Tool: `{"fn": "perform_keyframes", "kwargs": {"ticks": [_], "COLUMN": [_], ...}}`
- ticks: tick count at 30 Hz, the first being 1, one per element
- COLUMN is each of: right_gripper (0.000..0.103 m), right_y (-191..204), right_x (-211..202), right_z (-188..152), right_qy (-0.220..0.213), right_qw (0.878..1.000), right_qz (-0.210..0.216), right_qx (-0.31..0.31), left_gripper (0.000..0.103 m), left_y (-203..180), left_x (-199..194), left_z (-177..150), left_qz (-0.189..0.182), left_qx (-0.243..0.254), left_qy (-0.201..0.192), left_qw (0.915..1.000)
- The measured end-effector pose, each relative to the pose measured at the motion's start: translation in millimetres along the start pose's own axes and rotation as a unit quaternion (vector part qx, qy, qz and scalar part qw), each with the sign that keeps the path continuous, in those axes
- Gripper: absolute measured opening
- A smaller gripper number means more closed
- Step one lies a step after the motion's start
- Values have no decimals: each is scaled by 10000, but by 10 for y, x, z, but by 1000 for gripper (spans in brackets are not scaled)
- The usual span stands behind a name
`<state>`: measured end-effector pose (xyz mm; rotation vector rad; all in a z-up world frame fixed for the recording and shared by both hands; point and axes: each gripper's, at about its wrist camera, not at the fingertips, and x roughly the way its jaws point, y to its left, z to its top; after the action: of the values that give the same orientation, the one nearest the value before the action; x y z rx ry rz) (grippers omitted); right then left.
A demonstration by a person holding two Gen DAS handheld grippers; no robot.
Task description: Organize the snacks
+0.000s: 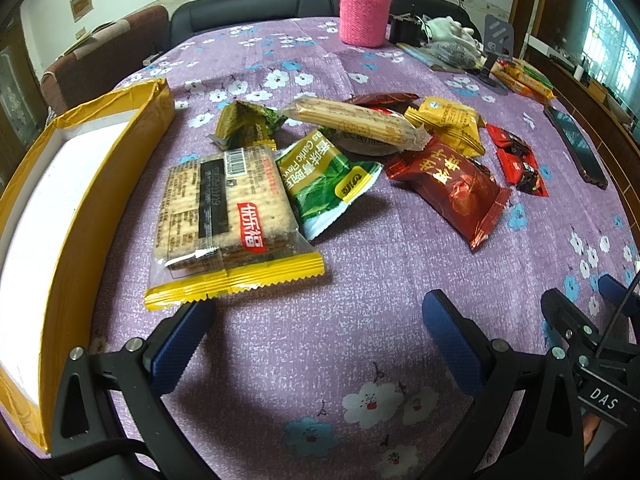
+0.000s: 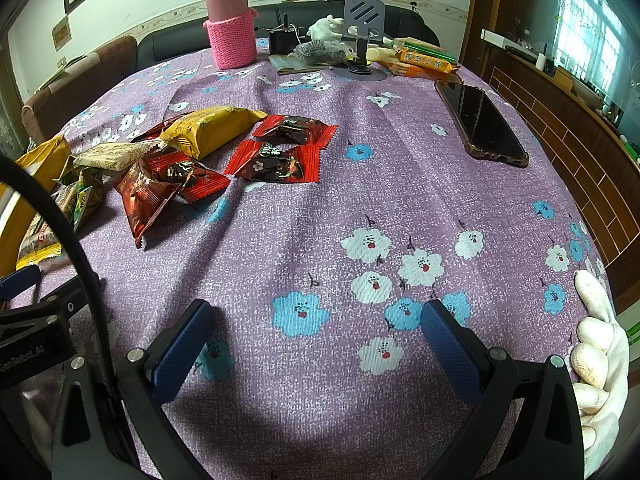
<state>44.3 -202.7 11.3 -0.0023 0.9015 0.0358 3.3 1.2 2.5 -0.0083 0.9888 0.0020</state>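
A pile of snack packets lies on the purple flowered tablecloth. In the left wrist view a cracker packet [image 1: 228,216] with yellow ends lies nearest, its edge just over my left finger. Behind it lie a green garlic-flavour packet [image 1: 326,184], a dark red packet [image 1: 452,190], a long biscuit stick packet [image 1: 356,120] and a yellow packet [image 1: 448,124]. My left gripper [image 1: 318,320] is open and empty. An open yellow box [image 1: 100,184] with a white inside stands to its left. My right gripper [image 2: 316,328] is open and empty over bare cloth, with red candy packets [image 2: 276,160] ahead at the left.
A pink flask in a knitted sleeve [image 2: 232,28] stands at the far side. A black phone [image 2: 480,124] lies at the right, with a phone stand [image 2: 362,36] and orange packets [image 2: 426,62] behind it. Sofa and chairs ring the table.
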Motion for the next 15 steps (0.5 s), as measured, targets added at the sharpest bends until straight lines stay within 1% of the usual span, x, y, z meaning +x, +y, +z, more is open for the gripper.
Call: {"fn": "perform_keyframes", "kwargs": {"ticks": [4,7,8,10,12,14,15], "right_gripper": [103,103,103,103,103,103,103], "right_y": [-2,-5,-6,-8,-9,-8,-9], "right_x": [1,3,4,5,6,8,9], "right_z": [0,0,-1,-1,-1,1,1], "right_qy": [1,1,1,2,4,20,35], "right_qw": [10000,10000,10000,10000,10000,10000,10000], "right_qz": [1,1,0,3,-1,-16,-22], "right_qx": [1,1,0,2,-2,-12,-17], "left_gripper": [103,103,101,82,80,80,80], "left_y": [-48,-68,-57,-25,41,155,215], "left_x": [0,-31,-57,-162,-348,-611,-725], "left_z": [-33,-56,-72,-102,-133,-149,-156], "left_qz": [-90,-260,-280,-420,-662,-902,-916], "left_qx": [172,420,437,444,384,294,245], "left_qy": [21,204,249,231,79,-327,-509], "left_qw": [9998,9986,9983,9979,9970,9950,9942]}}
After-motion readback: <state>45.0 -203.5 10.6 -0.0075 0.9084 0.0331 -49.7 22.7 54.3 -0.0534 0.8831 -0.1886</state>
